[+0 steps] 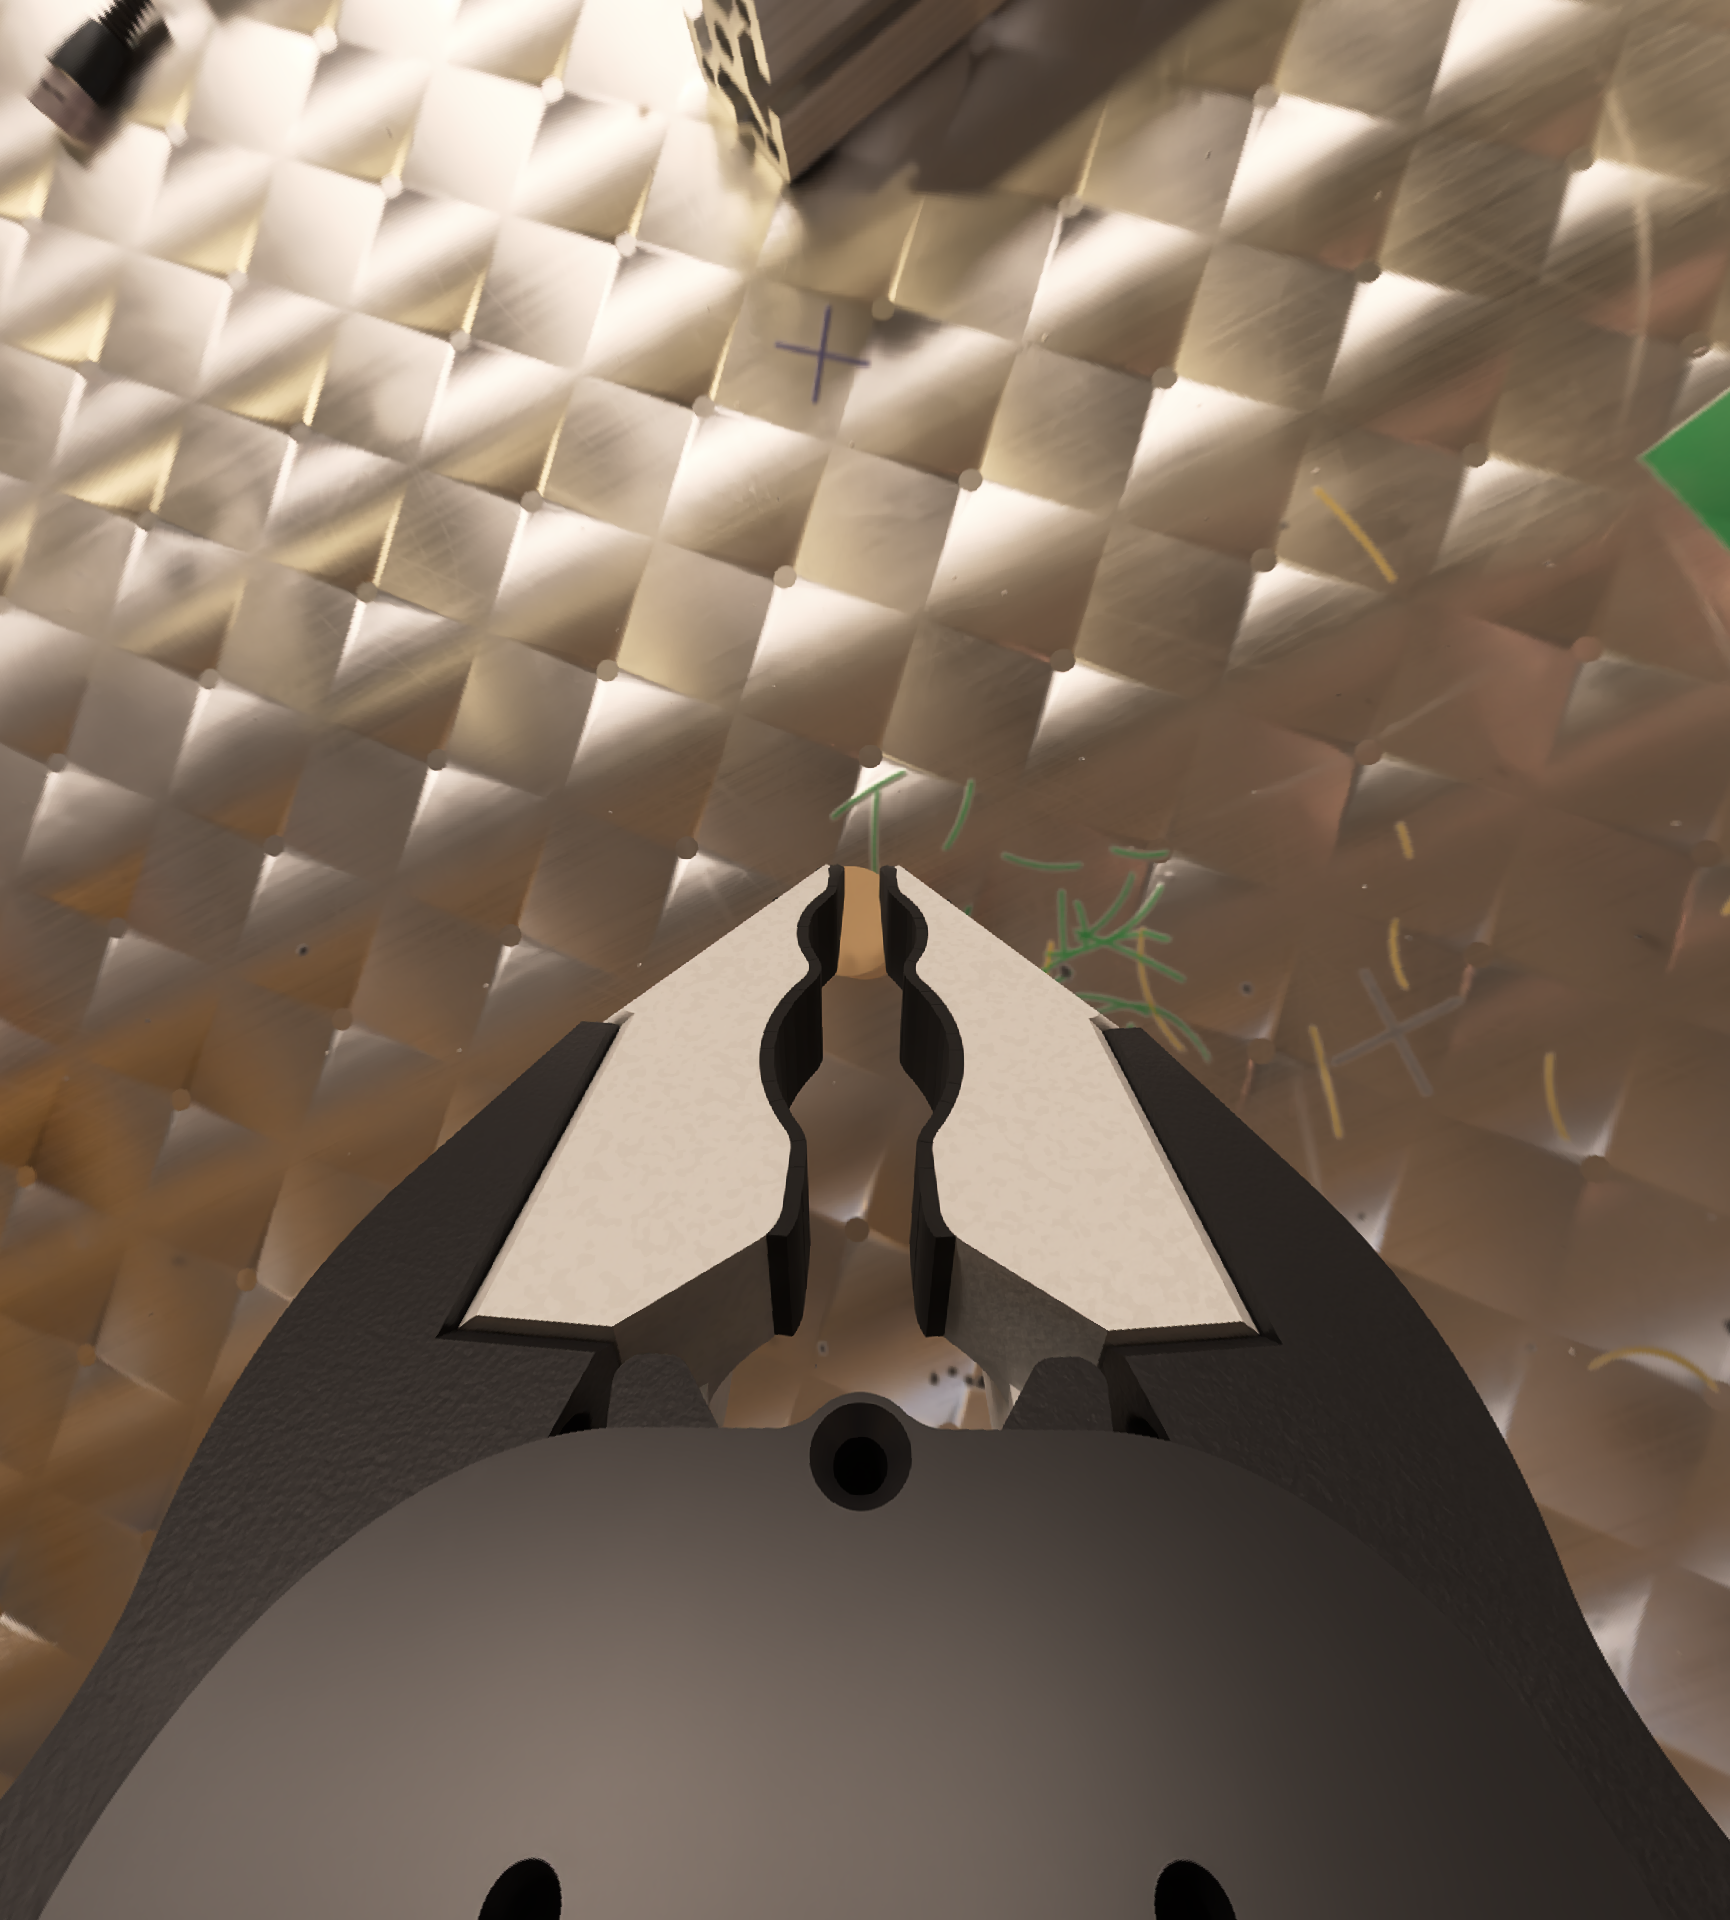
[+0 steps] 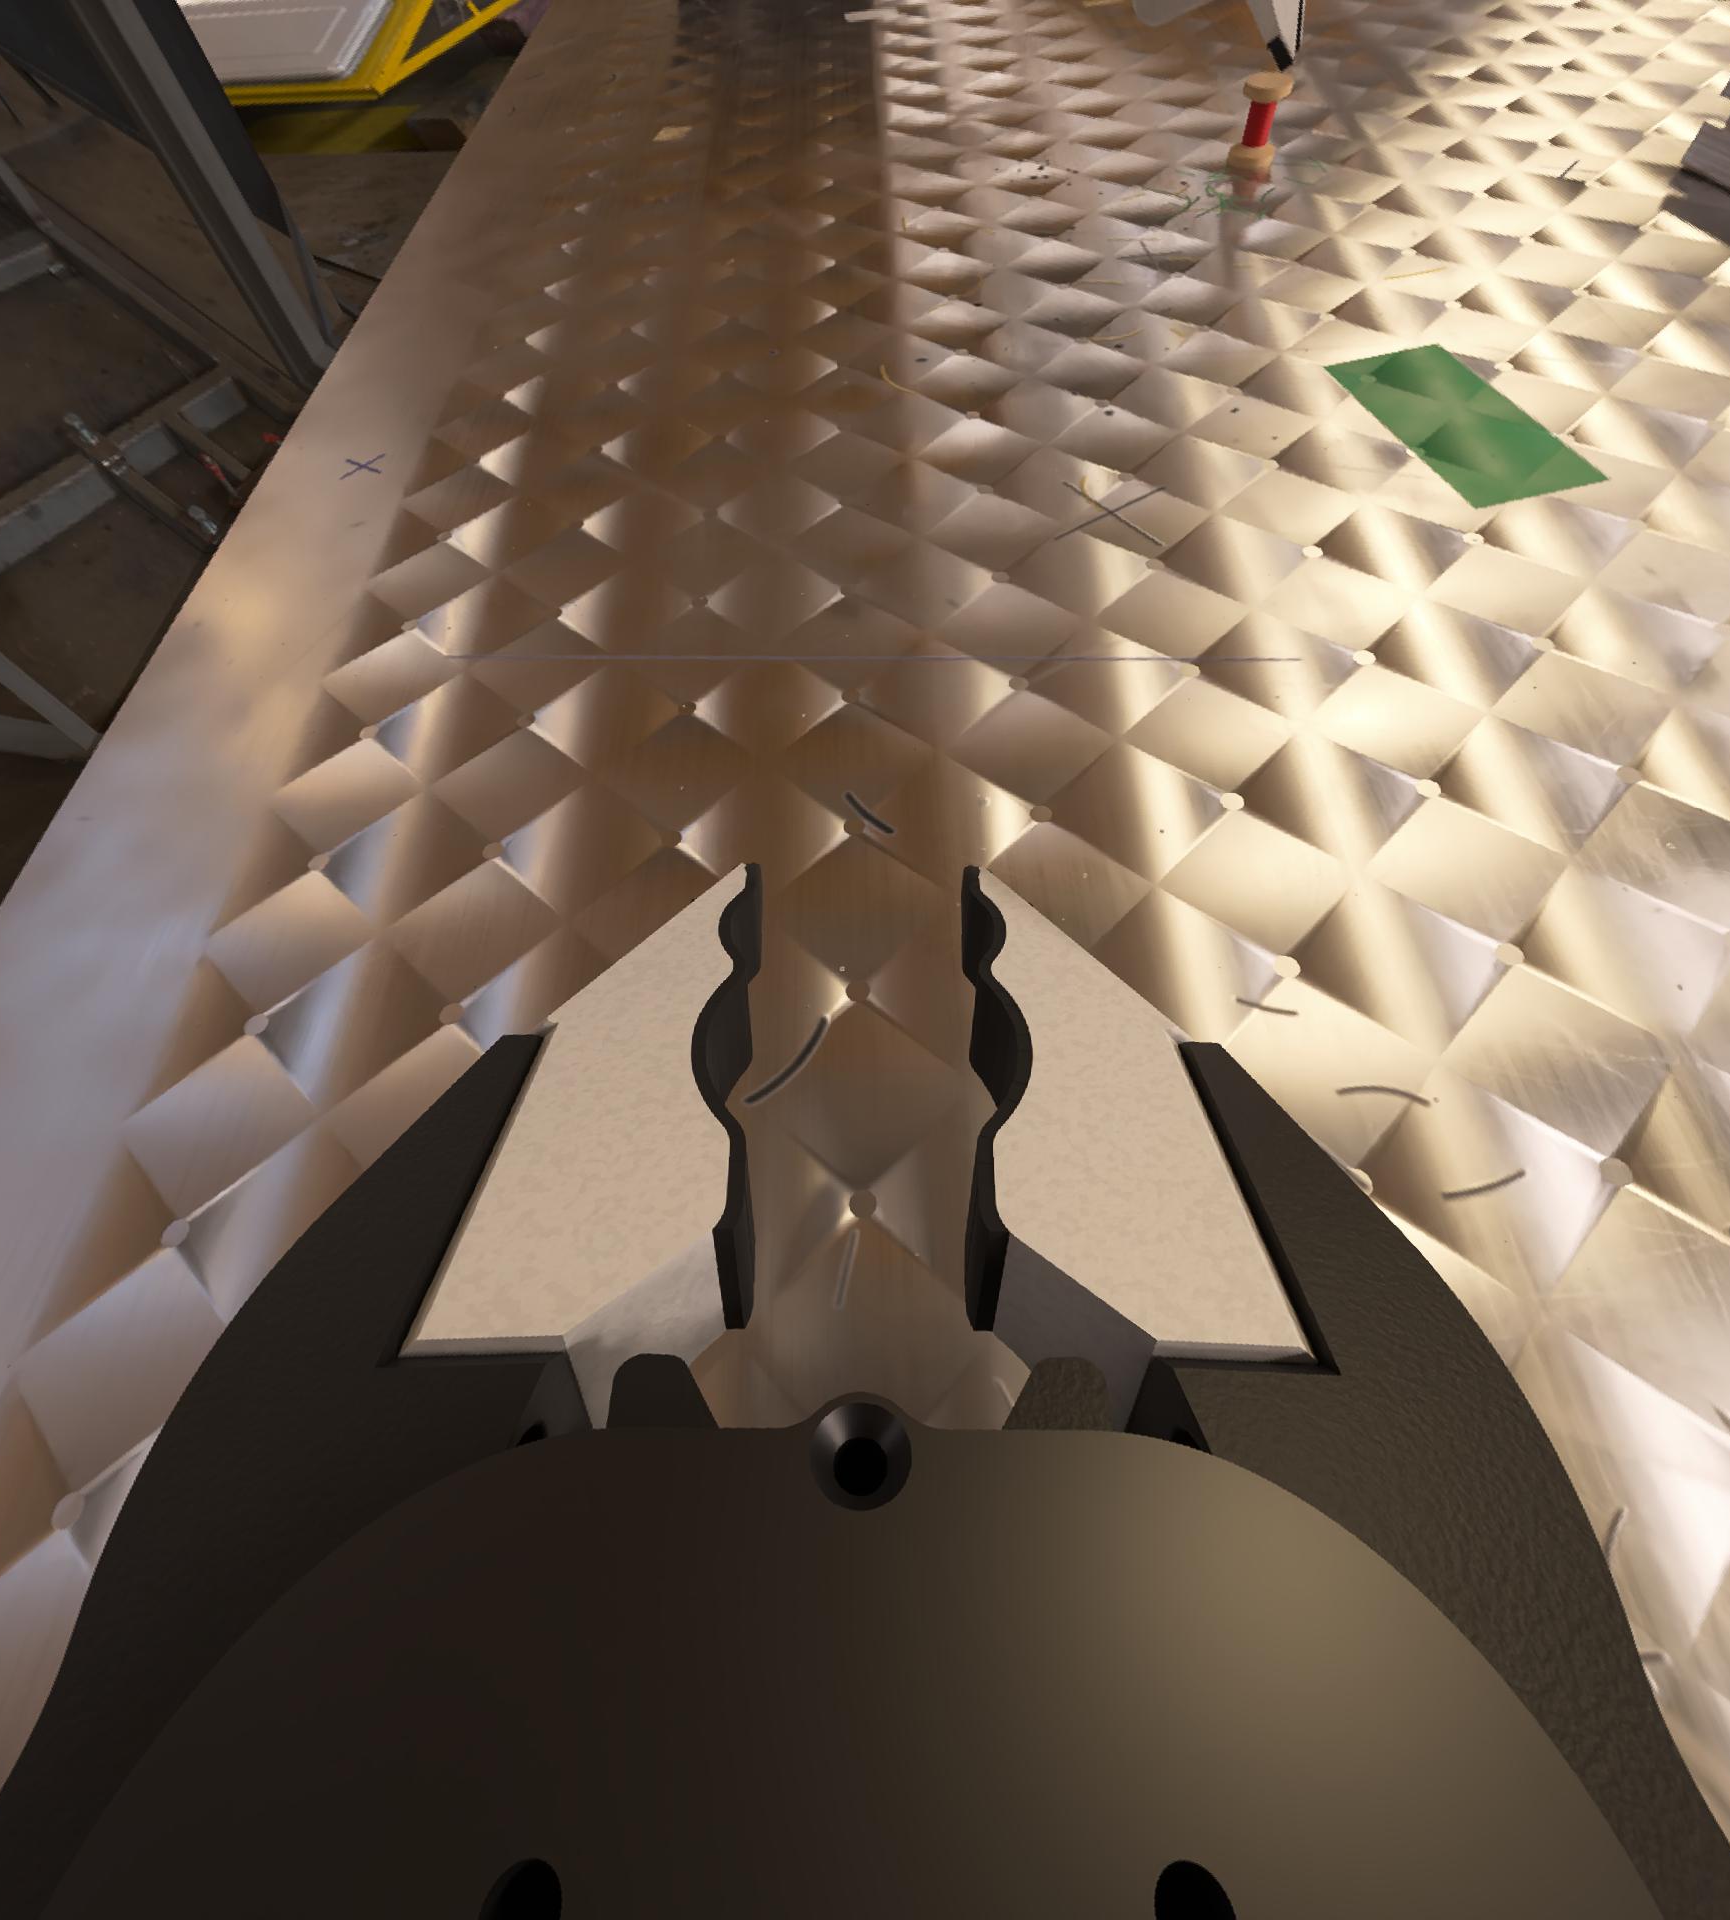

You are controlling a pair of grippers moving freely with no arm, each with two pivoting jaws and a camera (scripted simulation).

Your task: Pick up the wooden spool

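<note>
Left tongs (image 1: 861, 878) pinch the wooden spool (image 1: 861, 925), seemingly lifted; right tongs (image 2: 861, 873) spread above the metal table (image 2: 632, 520), green patch (image 2: 1463, 426) beyond.

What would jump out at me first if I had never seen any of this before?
Probably the shiny metal table with its quilted diamond pattern, filling both views. Far off in the right wrist view stands a wooden spool wound with red thread, the left gripper pinching its top flange from above. A flat green patch lies to the right, and the right gripper hangs open, holding nothing.

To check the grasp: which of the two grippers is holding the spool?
The left gripper: its tips pinch the spool. The right gripper is open, with only table between its tips.
</note>
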